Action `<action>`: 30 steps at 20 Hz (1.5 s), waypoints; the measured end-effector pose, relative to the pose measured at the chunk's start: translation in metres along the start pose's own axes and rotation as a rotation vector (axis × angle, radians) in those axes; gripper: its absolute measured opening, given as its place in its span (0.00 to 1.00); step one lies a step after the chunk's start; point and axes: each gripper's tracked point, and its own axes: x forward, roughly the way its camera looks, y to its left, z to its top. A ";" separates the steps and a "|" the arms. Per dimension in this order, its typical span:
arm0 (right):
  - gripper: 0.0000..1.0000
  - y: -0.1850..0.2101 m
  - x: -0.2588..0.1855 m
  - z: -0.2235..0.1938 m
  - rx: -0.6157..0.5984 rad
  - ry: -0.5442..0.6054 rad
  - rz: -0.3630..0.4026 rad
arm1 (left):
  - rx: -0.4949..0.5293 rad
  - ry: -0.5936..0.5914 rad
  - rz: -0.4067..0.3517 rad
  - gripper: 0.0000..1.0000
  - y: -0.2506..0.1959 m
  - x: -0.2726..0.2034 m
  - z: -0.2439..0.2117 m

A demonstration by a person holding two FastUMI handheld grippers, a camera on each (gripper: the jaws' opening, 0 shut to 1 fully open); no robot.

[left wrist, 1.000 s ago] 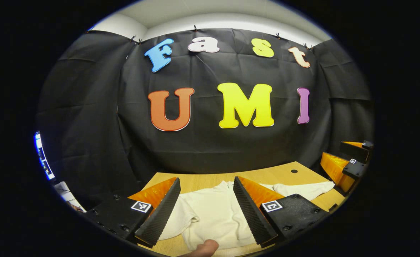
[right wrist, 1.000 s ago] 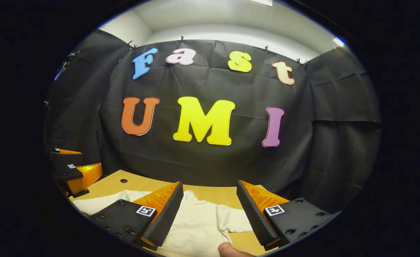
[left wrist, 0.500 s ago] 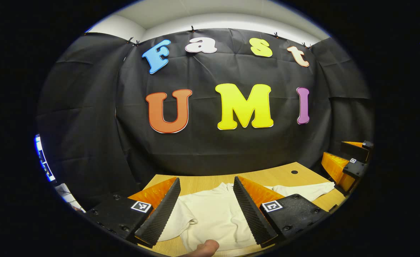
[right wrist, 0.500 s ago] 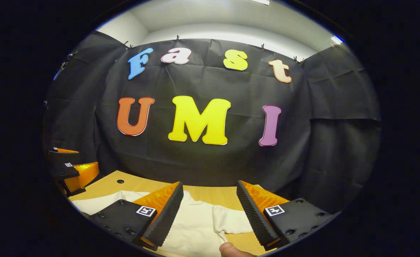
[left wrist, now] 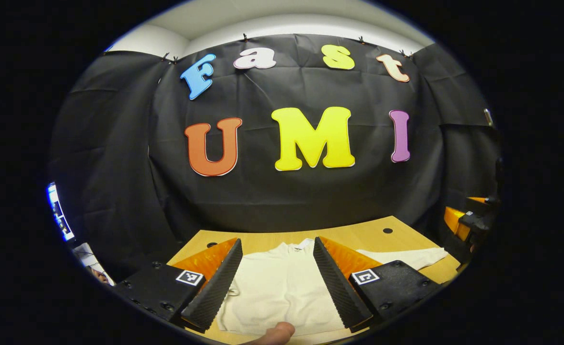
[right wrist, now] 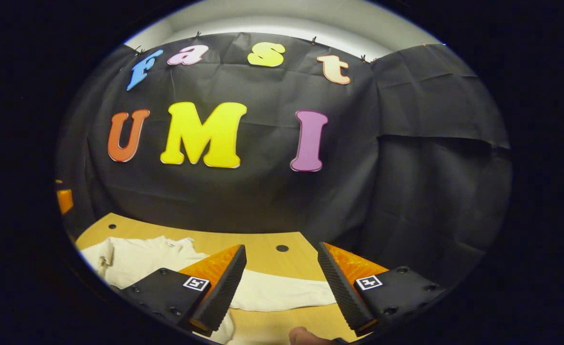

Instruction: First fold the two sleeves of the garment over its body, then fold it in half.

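Left gripper view: a cream garment lies flat on the wooden table, one sleeve stretched sideways. The left hand-held gripper hangs above its body, jaws wide apart, holding nothing; its near hem is cut off.

Right gripper view: the right hand-held gripper gapes empty over the sleeve; the garment's left part is partly hidden.

Booth backdrop and bench

Black cloth wall creased and clipped along the top, pale ceiling brightly lit above. Light wooden bench below, with small dark round holes. Glowing screen edge at far left.
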 end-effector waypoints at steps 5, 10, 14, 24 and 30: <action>0.94 -0.094 0.058 -0.071 0.013 0.155 -0.036 | 0.041 0.045 0.078 0.96 -0.052 -0.012 -0.007; 0.94 -0.152 0.109 -0.162 0.011 0.375 -0.039 | 0.029 0.041 0.099 0.99 -0.104 -0.023 0.000; 0.95 -0.165 0.141 -0.234 0.022 0.587 -0.057 | 0.066 -0.002 0.075 0.99 -0.124 -0.029 0.014; 0.83 -0.147 0.158 -0.287 0.214 0.872 -0.099 | 0.094 0.043 0.079 0.99 -0.095 -0.039 -0.009; 0.67 -0.143 0.158 -0.293 0.265 1.028 -0.045 | 0.103 0.073 0.079 0.99 -0.079 -0.038 -0.017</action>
